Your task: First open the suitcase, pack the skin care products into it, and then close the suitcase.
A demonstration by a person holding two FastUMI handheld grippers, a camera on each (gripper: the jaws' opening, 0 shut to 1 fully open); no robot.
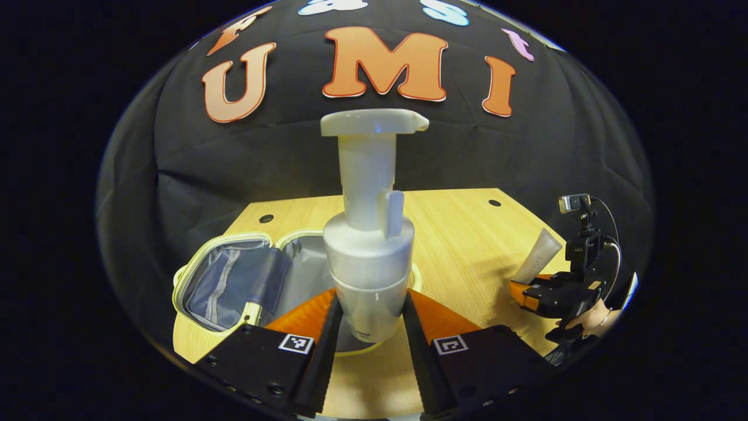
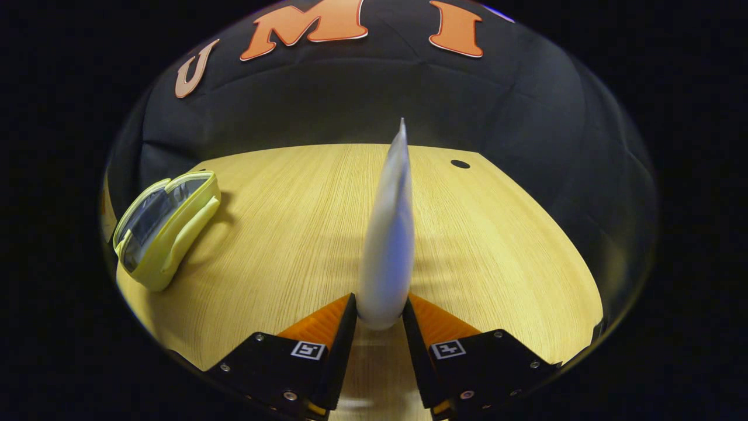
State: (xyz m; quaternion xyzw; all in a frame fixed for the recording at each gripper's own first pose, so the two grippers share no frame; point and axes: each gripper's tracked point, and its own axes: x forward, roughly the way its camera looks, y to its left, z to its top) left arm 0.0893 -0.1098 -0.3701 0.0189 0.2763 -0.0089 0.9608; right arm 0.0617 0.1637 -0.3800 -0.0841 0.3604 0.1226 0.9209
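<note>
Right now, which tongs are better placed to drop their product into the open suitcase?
Left. The left tongs hold the pump bottle just above the open suitcase; the right tongs hold the tube farther away.

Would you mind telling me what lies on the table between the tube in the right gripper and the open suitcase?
Nothing: in the right gripper view, only bare wooden table separates the tube from the suitcase.

Each gripper (image 1: 369, 327) has a black body with silver screws and a square black-and-white tag per finger; the far gripper (image 1: 529, 287) carries a small camera (image 1: 574, 203) and thin cable at twelve o'clock.
</note>
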